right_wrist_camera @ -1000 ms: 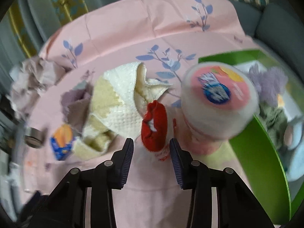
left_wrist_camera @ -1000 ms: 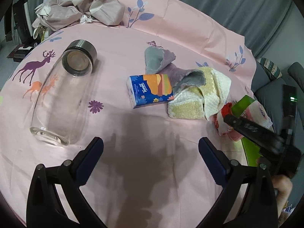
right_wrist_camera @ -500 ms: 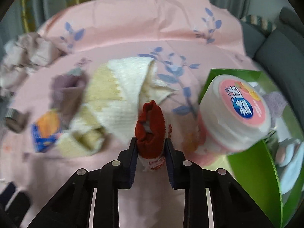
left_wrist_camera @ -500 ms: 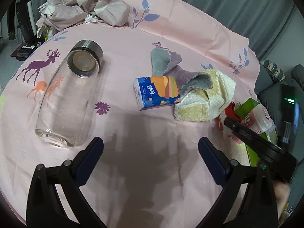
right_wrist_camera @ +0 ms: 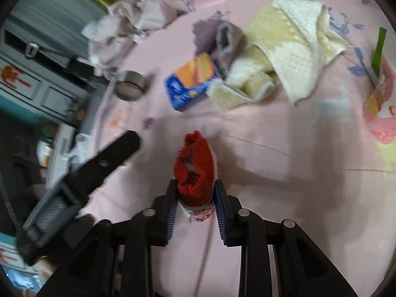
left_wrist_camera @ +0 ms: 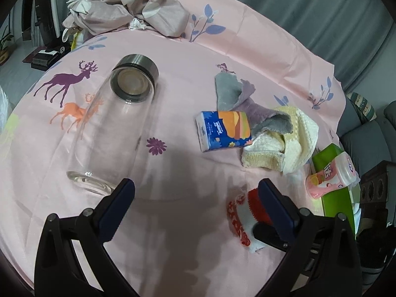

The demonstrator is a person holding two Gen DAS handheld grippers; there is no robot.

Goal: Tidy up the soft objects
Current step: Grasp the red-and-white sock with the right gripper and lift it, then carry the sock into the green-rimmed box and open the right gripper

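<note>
Red knit cuff of a small sock (right_wrist_camera: 194, 167) sitting pinched between the pads of the right gripper (right_wrist_camera: 195, 193), jaws drawn in narrow and pressing on both sides of it, the white and red-patterned foot (left_wrist_camera: 238, 219) trailing out underneath onto the pink tablecloth (left_wrist_camera: 185, 74). Hanging just ahead of the fingertips, close over the cloth, not yet carried anywhere.

Waiting wide and empty just to the left of it, the left gripper (left_wrist_camera: 195, 191), with one of its fingers (left_wrist_camera: 271, 199) overlapping the sock in its own view (touching or merely in front, hard to tell).

Lying further ahead of the right gripper: a blue and orange tissue pack (right_wrist_camera: 191, 81), a grey-purple cloth (right_wrist_camera: 217, 38) draped partly over it, and a crumpled yellow and white towel (right_wrist_camera: 284, 57) beside that. Off to the right, a pink roll of wrapped tissue (left_wrist_camera: 331, 175) leaning against a green bin (left_wrist_camera: 337, 198). Off to the far left, a glass bottle (left_wrist_camera: 111, 128) lying on its side, and beyond it a bundle of beige fabric (left_wrist_camera: 128, 7).

Likely trouble from here, as a judgement only: gripping just the stretchy cuff, so slipping out during a quick swing toward the bin; dangling foot catching on the bin's rim or dragging the tablecloth; the two grippers knocking together while working this close.
</note>
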